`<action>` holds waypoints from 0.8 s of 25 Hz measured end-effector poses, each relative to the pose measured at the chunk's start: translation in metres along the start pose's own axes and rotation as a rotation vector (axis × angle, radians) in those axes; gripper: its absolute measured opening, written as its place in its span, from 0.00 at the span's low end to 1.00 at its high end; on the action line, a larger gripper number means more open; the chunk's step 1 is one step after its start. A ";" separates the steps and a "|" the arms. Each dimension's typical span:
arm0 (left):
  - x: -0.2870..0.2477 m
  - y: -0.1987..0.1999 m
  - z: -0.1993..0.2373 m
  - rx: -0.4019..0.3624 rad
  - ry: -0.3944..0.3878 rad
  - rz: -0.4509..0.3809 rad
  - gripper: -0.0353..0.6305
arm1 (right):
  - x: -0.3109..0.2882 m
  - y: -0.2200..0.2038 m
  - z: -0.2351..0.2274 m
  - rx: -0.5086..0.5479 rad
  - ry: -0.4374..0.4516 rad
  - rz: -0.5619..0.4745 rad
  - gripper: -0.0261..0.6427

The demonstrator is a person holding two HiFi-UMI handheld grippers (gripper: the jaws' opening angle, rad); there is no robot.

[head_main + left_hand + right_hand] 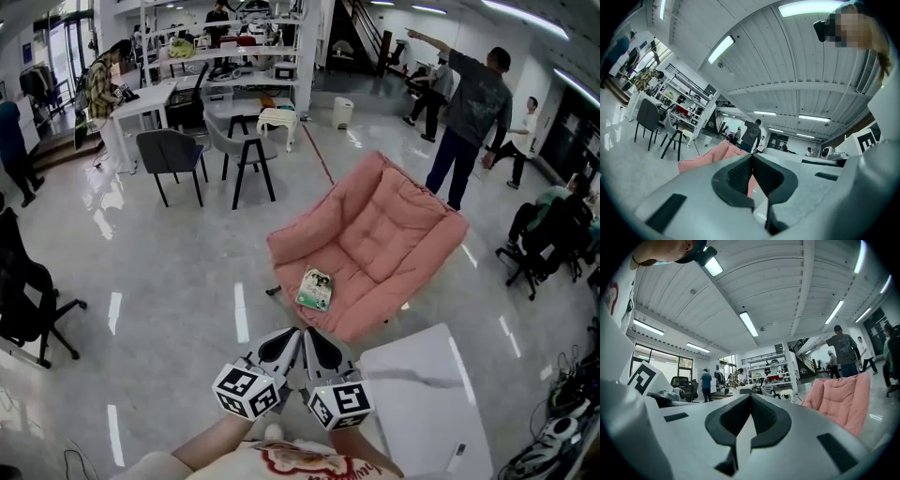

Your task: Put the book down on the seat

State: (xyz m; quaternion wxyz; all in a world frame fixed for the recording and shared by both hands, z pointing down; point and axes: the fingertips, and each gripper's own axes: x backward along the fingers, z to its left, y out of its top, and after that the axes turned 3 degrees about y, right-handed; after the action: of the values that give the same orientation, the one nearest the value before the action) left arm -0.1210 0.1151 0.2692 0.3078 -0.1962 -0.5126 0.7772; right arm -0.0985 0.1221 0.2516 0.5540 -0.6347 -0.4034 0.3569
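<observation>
Already on seat (361, 300), near its left edge: book (315, 289), flat, cover up. Prob. light, thin, stiffish, bit slippery; best pinched at free edge or spine. Left gripper (296, 336) & right gripper (311, 336) clenched, empty, well apart from book.

No legible text in view.
- Book (315, 289), on the seat of the pink chair (394, 234): the green cover carries print, too small to read.
- Cubes (247, 391) on the left gripper (296, 334) and right gripper (310, 334), just in front of the chair: black-and-white square marker patterns, no letters or numbers.
- Person's shirt (300, 464), nearer than the chair: red lettering, cut off at the edge, unreadable.
</observation>
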 end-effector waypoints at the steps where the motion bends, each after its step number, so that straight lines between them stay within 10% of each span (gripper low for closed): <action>1: 0.001 -0.001 -0.004 0.004 -0.005 0.002 0.06 | 0.006 0.001 -0.001 -0.002 -0.009 -0.003 0.04; 10: 0.018 -0.012 -0.046 0.014 -0.020 -0.022 0.06 | 0.068 -0.010 -0.011 0.018 -0.081 0.005 0.04; 20: 0.094 -0.049 -0.132 -0.003 0.045 -0.069 0.06 | 0.179 0.000 0.036 0.054 0.035 -0.035 0.04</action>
State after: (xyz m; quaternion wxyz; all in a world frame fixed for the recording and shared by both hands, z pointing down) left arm -0.0941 0.2821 0.2626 0.3454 -0.1962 -0.5131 0.7609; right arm -0.0560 0.2994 0.2461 0.5841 -0.6185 -0.3948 0.3470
